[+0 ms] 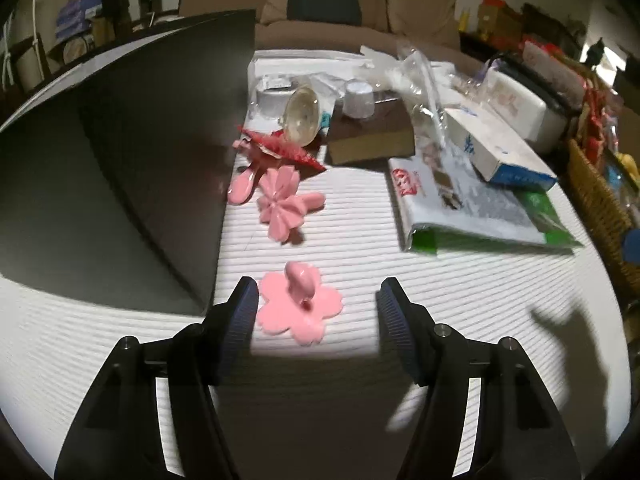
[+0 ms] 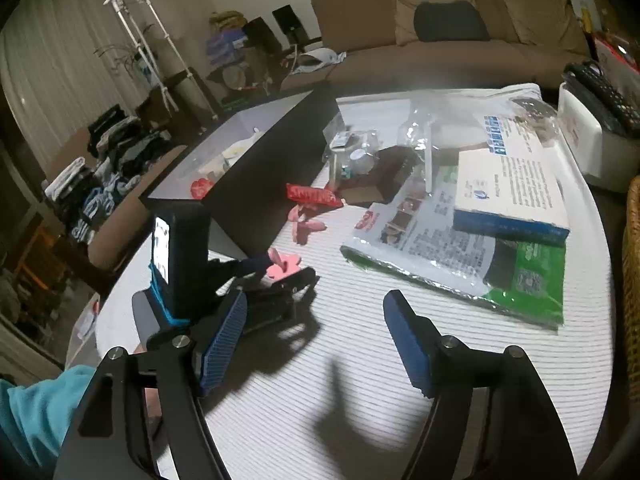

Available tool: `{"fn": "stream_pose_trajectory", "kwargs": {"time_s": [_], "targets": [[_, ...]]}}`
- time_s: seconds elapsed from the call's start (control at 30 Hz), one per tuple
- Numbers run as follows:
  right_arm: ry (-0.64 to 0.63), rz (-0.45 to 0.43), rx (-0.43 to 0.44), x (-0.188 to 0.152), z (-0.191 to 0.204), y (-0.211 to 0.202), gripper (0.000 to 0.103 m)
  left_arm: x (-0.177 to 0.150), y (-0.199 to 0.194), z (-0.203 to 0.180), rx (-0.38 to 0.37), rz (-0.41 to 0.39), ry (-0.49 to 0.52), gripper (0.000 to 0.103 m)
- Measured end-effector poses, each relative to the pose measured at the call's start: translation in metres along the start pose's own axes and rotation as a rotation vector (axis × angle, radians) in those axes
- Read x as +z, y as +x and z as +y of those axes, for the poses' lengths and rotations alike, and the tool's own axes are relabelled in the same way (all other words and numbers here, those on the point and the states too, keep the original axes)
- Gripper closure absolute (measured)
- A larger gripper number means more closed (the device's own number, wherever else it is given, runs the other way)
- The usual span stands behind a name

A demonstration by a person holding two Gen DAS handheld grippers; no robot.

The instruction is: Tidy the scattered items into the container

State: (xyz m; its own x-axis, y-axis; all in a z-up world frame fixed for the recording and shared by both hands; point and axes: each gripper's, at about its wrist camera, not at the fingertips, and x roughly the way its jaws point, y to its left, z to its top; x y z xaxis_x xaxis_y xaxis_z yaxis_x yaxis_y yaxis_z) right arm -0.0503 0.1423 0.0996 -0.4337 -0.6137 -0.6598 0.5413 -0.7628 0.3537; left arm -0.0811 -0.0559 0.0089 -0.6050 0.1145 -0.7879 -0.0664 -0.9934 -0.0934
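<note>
My left gripper (image 1: 316, 300) is open wide and holds nothing. It sits low over the white ribbed desk (image 1: 440, 300). A pink flower-shaped piece (image 1: 300, 308) lies flat on the desk between my two fingers, closer to the left finger (image 1: 240, 316). It has a small knob sticking up from its middle. I cannot tell if the finger touches it.

A bit farther ahead lies a second pink flower piece (image 1: 282, 204) tipped on its side, and just past it a pink spoon-shaped piece (image 1: 242, 188). Behind those is a red packet (image 1: 284, 148). The black box (image 1: 120, 184) stands to the left of my left gripper, right beside the pink things.

My right gripper (image 2: 316, 340) is open wide too and holds nothing. It hangs above a bare part of the desk. From there I see my left gripper (image 2: 276, 280) ahead and to the left, with the pink flower piece (image 2: 284, 264) at its tips. The black box (image 2: 260, 176) is farther ahead on the left, and something red (image 2: 200, 188) lies inside it. Ahead on the right is a blue and white carton (image 2: 512, 184) lying on a green and white plastic bag (image 2: 448, 256).
</note>
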Motion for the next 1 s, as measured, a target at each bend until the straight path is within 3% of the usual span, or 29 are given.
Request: {"fn": "stream_pose_trajectory", "kwargs": {"time_s": [0.03, 0.07, 0.17, 0.3, 0.47, 0.63, 0.8, 1.0], "targets": [[-0.001, 0.0, -0.003, -0.002, -0.002, 0.0, 0.028, 0.0, 0.0, 0.0, 0.001, 0.002, 0.005, 0.051], [0.0, 0.002, -0.006, -0.003, -0.003, 0.0, 0.028, -0.001, 0.0, -0.002, 0.01, 0.002, 0.023, 0.062], [0.012, 0.013, -0.01, -0.006, -0.007, 0.003, 0.028, -0.001, -0.002, -0.006, 0.016, 0.011, 0.053, 0.062], [0.011, 0.013, -0.007, -0.006, -0.009, 0.003, 0.027, 0.0, -0.019, -0.003, -0.045, 0.006, 0.017, 0.063], [0.006, 0.003, 0.009, 0.008, -0.004, 0.006, 0.021, 0.026, -0.095, 0.005, -0.136, -0.141, -0.002, 0.062], [0.026, 0.002, 0.044, 0.036, 0.01, 0.027, 0.018, 0.066, -0.146, 0.059, -0.14, -0.271, -0.11, 0.062], [0.052, 0.022, 0.091, 0.063, 0.025, 0.069, 0.018, 0.091, -0.141, 0.102, -0.09, -0.275, -0.152, 0.062], [-0.177, 0.046, -0.088, 0.071, 0.061, 0.12, 0.019, 0.095, -0.11, 0.125, -0.105, -0.213, -0.176, 0.062]]}}
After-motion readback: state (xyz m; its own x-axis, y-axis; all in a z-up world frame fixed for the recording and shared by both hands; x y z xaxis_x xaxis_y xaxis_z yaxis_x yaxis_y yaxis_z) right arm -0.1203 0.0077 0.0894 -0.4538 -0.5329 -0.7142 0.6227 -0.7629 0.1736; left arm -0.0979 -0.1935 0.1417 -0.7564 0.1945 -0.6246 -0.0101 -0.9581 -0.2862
